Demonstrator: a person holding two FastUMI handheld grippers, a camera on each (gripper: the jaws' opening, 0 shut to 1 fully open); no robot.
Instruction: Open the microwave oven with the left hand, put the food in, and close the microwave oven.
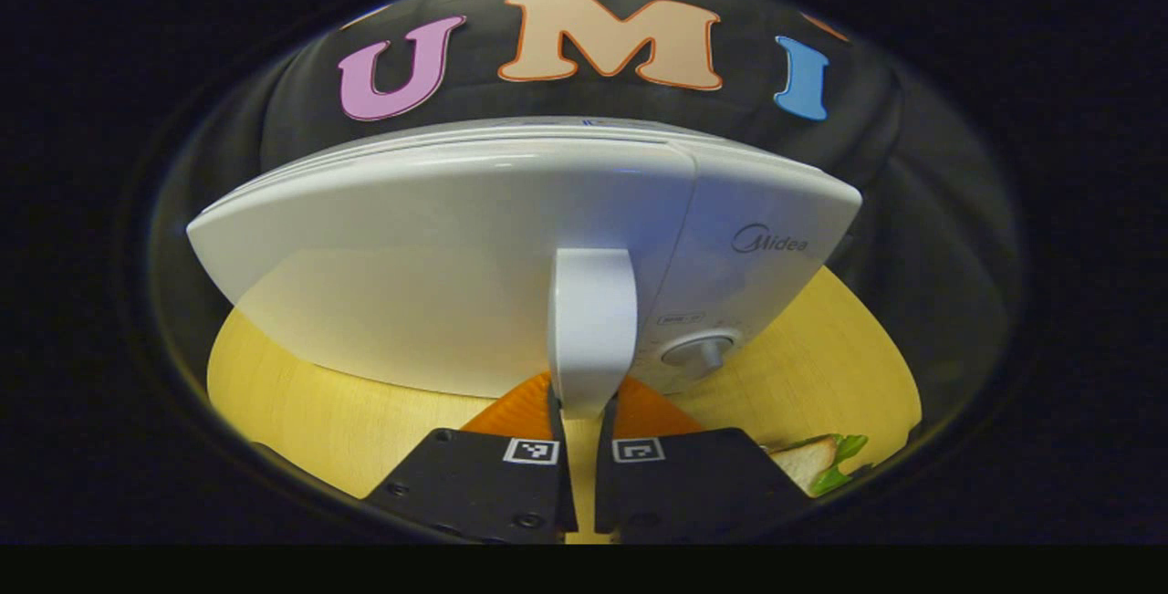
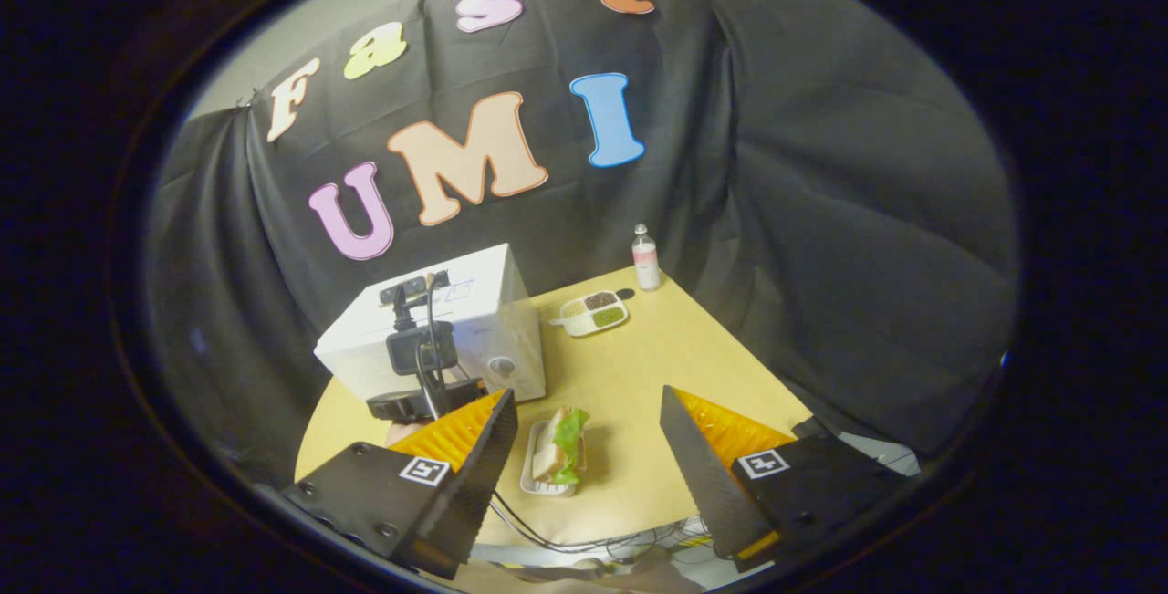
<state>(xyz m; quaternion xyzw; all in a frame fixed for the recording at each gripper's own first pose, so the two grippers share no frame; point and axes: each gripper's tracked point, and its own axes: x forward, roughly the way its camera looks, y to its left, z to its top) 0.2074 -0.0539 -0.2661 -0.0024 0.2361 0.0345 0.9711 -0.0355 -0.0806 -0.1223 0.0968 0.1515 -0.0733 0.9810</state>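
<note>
One wooden table (image 2: 639, 375) carries one microwave (image 1: 438, 247), door shut; left gripper (image 1: 584, 411) clamps its handle (image 1: 591, 338). Right gripper (image 2: 589, 448) gapes above one sandwich (image 2: 561, 443), at 5 o'clock, half cut off, in the left gripper view.

Brand name "Midea" with a round logo on the front panel of the microwave (image 1: 511, 238), upper right, above the dial (image 1: 698, 352). A small label under it: too small to read. Square black-and-white marker tags on my left fingers (image 1: 532, 451) and my right fingers (image 2: 424, 471): patterns, no text. Bottle (image 2: 645, 258) label unreadable.
</note>
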